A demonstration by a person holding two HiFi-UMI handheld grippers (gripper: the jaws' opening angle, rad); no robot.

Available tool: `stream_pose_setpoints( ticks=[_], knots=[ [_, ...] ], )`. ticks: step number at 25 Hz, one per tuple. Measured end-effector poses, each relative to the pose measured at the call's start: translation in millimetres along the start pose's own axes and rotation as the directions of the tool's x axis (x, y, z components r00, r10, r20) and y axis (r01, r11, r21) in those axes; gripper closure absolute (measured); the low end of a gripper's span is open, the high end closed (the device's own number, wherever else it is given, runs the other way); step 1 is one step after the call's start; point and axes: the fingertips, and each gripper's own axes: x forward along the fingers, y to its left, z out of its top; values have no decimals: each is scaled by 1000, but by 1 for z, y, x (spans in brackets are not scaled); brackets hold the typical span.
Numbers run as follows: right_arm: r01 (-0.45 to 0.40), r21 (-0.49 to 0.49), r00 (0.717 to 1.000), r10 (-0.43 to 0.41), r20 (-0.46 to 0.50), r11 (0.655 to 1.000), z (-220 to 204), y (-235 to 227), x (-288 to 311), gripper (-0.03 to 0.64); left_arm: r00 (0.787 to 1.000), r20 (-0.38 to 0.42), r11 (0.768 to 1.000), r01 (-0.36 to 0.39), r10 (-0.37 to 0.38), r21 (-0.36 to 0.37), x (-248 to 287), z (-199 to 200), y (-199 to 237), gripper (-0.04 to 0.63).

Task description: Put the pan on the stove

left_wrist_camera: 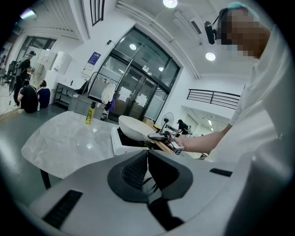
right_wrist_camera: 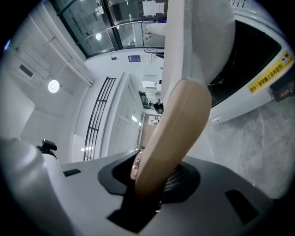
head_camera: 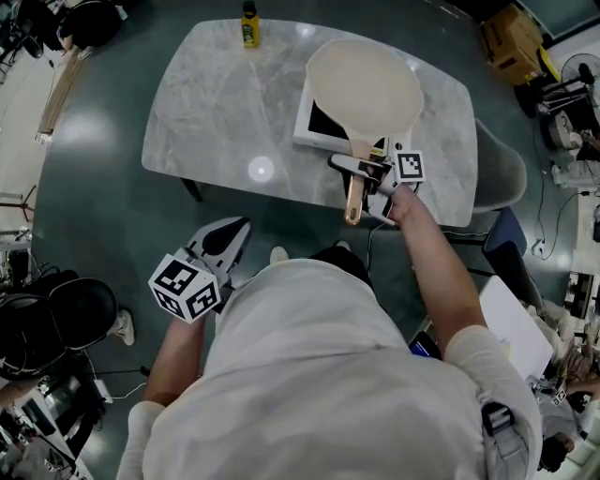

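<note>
A cream pan (head_camera: 366, 89) rests on the white stove (head_camera: 309, 122) with a black top, at the far right of the marble table (head_camera: 225, 103). Its tan wooden handle (head_camera: 354, 192) points toward me over the table edge. My right gripper (head_camera: 359, 172) is at the handle. In the right gripper view the handle (right_wrist_camera: 175, 133) runs between the jaws of the right gripper (right_wrist_camera: 152, 177), and a dark gap shows beside it, so the jaws stand open. My left gripper (head_camera: 230, 234) hangs below the table's near edge, off the table; in its own view the left gripper (left_wrist_camera: 147, 159) is shut with nothing in it.
A yellow bottle (head_camera: 249, 25) stands at the table's far edge. A grey chair (head_camera: 502, 173) sits to the right of the table. Dark floor surrounds the table, with cables and equipment at the room's edges. Several people stand far off in the left gripper view.
</note>
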Motion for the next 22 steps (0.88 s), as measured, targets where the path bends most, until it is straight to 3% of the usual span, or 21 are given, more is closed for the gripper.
stream_pose_setpoints(
  ticks=[7, 22],
  knots=[
    [4, -9, 1000, -4, 21, 1000, 2, -2, -7, 360, 1000, -1, 1000, 10, -10, 5, 2, 1, -3, 575],
    [65, -34, 984, -58, 170, 997, 0, 11, -59, 242, 994, -38, 994, 104, -104, 17, 12, -7, -21, 575]
  ],
)
